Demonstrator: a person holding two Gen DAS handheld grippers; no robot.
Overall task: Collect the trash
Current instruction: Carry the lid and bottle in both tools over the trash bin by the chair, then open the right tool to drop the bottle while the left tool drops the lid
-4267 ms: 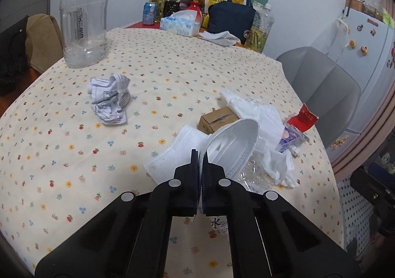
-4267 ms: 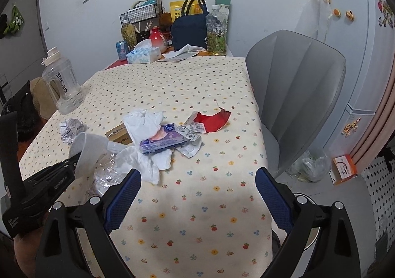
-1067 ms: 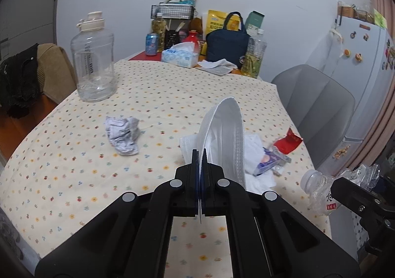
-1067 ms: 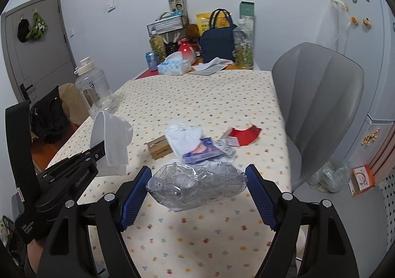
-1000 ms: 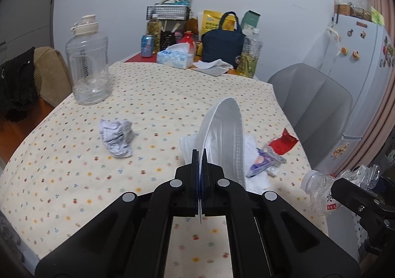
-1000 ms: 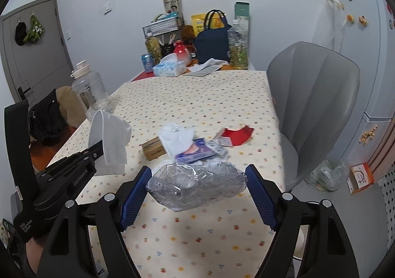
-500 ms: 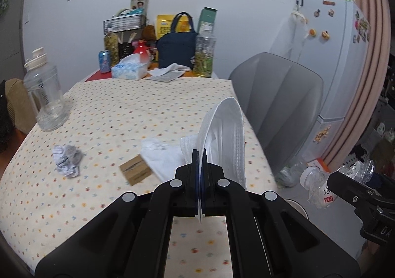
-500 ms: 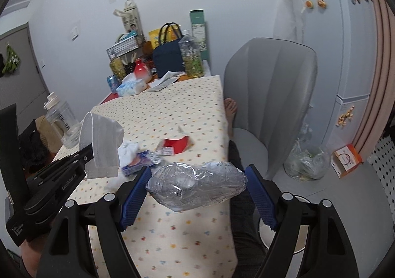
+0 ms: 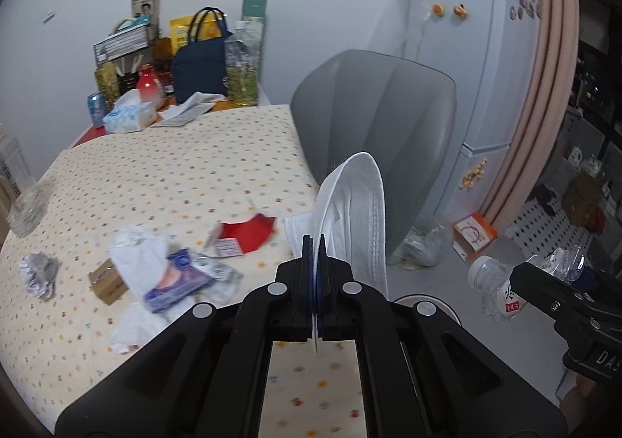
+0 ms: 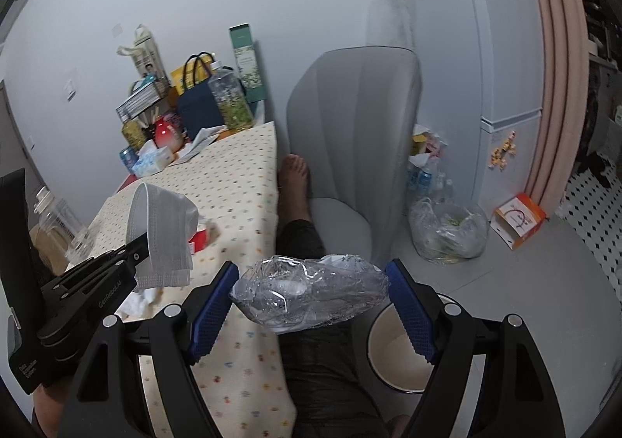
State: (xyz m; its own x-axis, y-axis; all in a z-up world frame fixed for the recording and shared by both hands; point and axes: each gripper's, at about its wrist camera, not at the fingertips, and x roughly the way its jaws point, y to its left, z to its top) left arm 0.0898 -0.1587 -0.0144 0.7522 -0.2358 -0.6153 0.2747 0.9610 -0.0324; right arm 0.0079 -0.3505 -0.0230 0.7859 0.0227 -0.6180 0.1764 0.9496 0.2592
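Note:
My left gripper [image 9: 315,274] is shut on a white face mask [image 9: 357,212], which stands up from the jaws over the table's right edge. The same mask [image 10: 163,232] shows at the left of the right wrist view. My right gripper [image 10: 311,268] is shut on a crushed clear plastic bottle [image 10: 311,294], held end to end between the blue pads [image 10: 212,315]. Below and to the right of the bottle is a white round bin [image 10: 400,360] on the floor. On the tablecloth lie crumpled paper [image 9: 39,270], a red wrapper [image 9: 248,232], a small cardboard box [image 9: 109,280], a purple packet [image 9: 175,282] and white tissue [image 9: 136,251].
A grey chair [image 10: 361,134] stands by the table's right side, with a person's leg and bare foot [image 10: 293,173] resting on it. A clear plastic bag [image 10: 447,228] and an orange box [image 10: 519,218] sit on the floor by the fridge [image 10: 505,49]. Bottles and bags crowd the table's far end.
Both grippers have swung to the right, from over the table toward its right edge and the floor. The bin has come into view. Both holds are unchanged.

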